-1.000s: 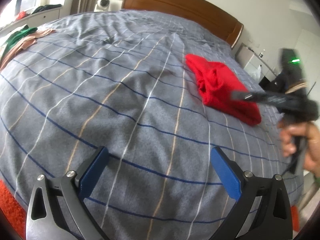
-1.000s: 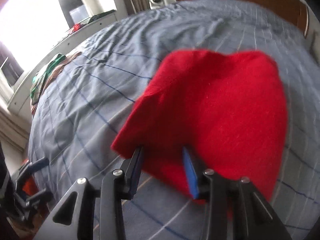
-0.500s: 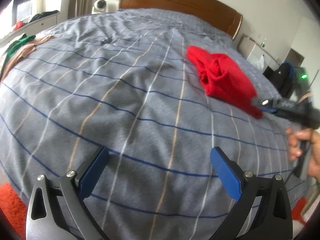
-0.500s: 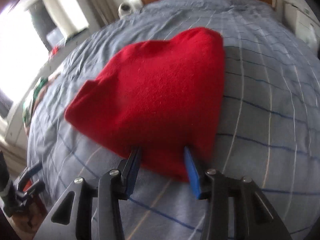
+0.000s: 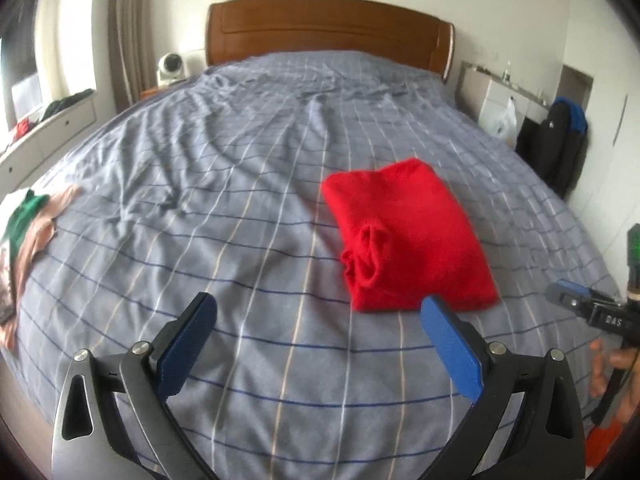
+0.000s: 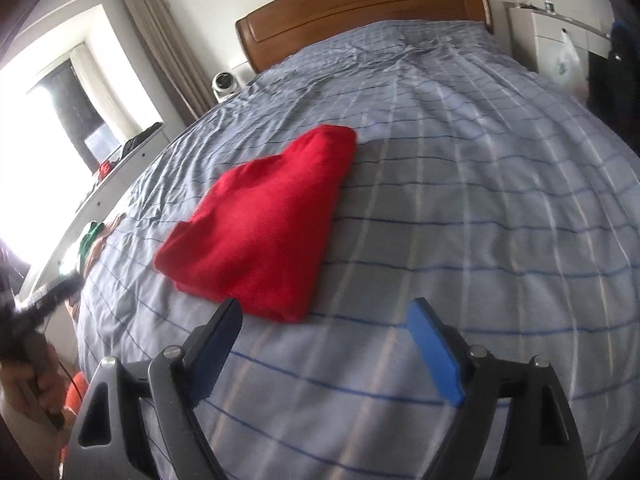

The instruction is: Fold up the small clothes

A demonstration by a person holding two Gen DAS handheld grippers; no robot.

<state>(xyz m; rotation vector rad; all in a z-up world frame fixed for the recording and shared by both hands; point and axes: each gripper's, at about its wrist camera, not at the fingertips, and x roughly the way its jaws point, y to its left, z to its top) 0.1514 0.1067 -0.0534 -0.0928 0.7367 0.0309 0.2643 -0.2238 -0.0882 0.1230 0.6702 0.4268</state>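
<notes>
Nearby, green and tan clothes (image 5: 28, 224) lie well apart from folded red garment (image 5: 408, 236)

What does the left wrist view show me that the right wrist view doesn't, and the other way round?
Only the left wrist view: the red garment's bunched opening on its left edge, the right tongs at the frame's right edge, and a dark backpack by the wall.

Only the right wrist view: the bright window, the garment's smooth folded top, and the person's left hand on its handle.

Both: the garment lying free on the striped bed, the headboard, the clothes pile, and open tongs in front.
</notes>
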